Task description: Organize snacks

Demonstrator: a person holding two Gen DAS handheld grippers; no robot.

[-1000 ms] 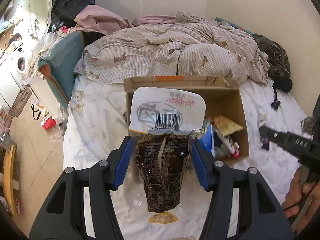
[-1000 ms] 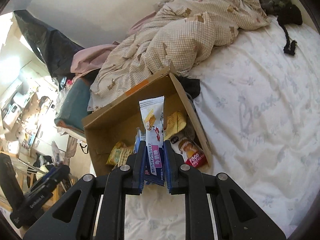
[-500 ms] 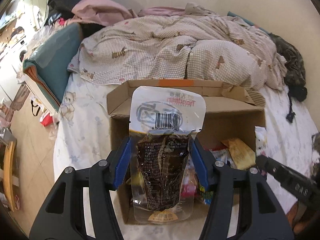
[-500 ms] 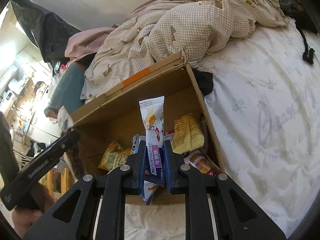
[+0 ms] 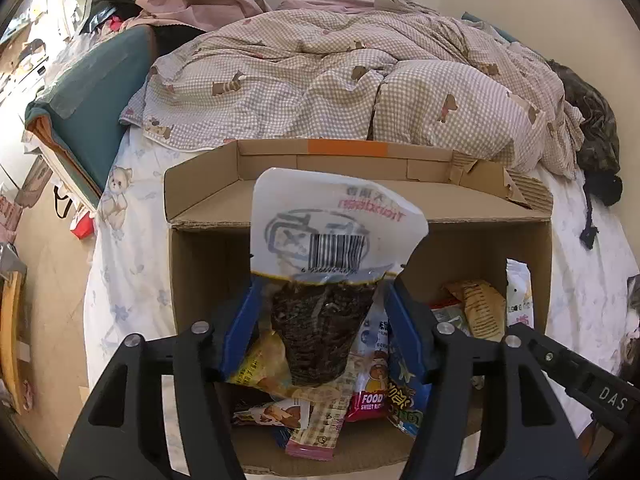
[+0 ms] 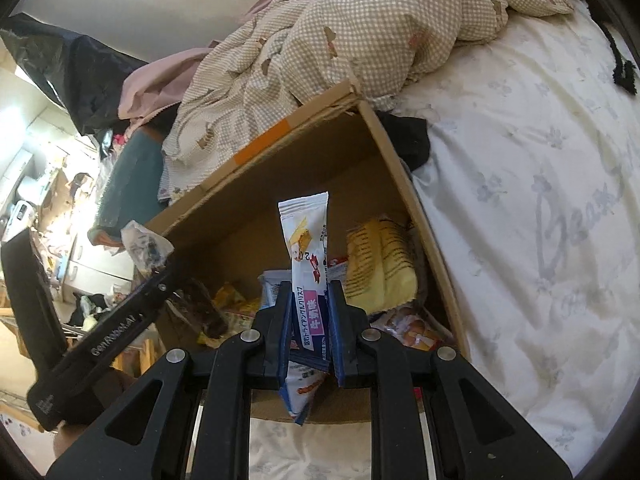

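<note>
An open cardboard box (image 5: pixel 400 208) lies on the bed with several snack packets (image 5: pixel 372 384) in it. My left gripper (image 5: pixel 322 292) hangs over the box's left half. A clear pouch of dark snack with a white barcode top (image 5: pixel 332 216) stands upright between its blue pads. The jaws are opening, and the pads still touch the pouch's edges. My right gripper (image 6: pixel 310 292) is shut on a slim white-and-blue wafer packet (image 6: pixel 304 232) above the box's near edge (image 6: pixel 320 412), beside a yellow packet (image 6: pixel 380 268). That wafer packet (image 5: pixel 518 292) also shows at the right of the left wrist view.
A checked duvet (image 5: pixel 360 88) is heaped right behind the box. A teal cushion (image 5: pixel 92 112) lies at the bed's left edge above a cluttered floor (image 5: pixel 48 260). White sheet (image 6: pixel 540 200) spreads to the right of the box. A black cloth (image 6: pixel 404 140) sits at its far right corner.
Both grippers have come forward and down over the box, which now fills more of each view. The pouch hangs above the packets inside instead of over the sheet.
</note>
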